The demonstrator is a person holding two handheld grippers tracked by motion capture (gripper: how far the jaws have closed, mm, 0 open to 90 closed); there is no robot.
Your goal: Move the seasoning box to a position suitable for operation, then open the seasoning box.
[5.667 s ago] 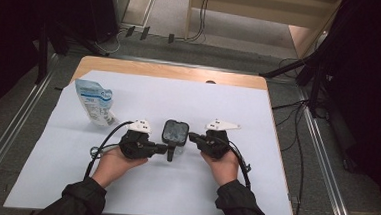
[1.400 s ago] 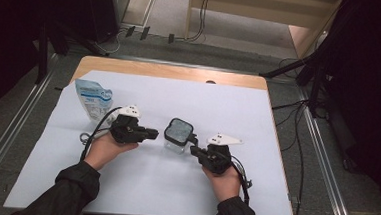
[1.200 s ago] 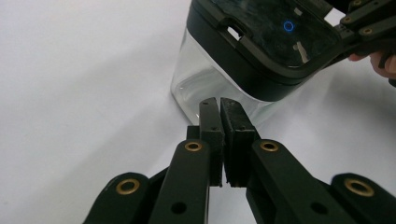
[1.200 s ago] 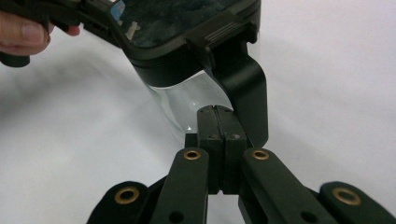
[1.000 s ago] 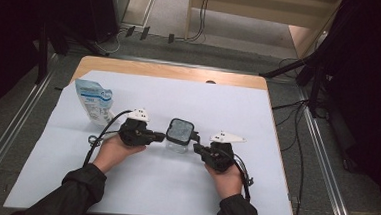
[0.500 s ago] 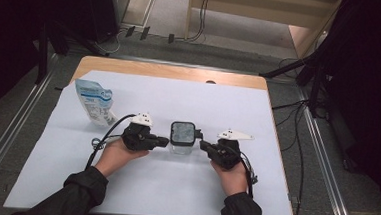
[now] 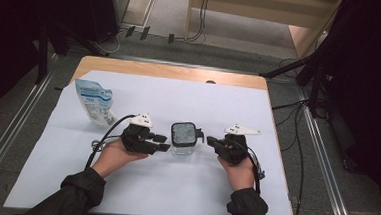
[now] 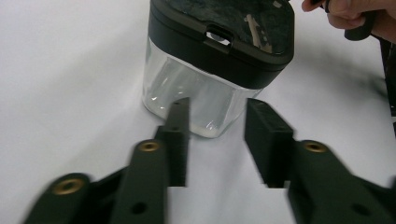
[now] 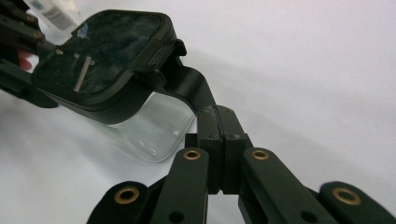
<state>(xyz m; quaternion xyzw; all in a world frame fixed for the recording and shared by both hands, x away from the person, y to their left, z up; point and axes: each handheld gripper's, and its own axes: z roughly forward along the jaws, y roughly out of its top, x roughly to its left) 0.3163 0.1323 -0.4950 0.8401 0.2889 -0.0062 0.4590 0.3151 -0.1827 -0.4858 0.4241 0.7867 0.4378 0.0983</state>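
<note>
item: clear square container with black lid (image 7: 183, 138), table centre on white sheet (image 7: 183, 187). at its 9 o'clock our left gripper (image 8: 219, 135) stands spread, just short of the wall. at 3 o'clock our right gripper (image 9: 215, 123), pressed together, meets the lid latch (image 9: 180, 70). risk: one-sided pull tips the unbraced jar.
</note>
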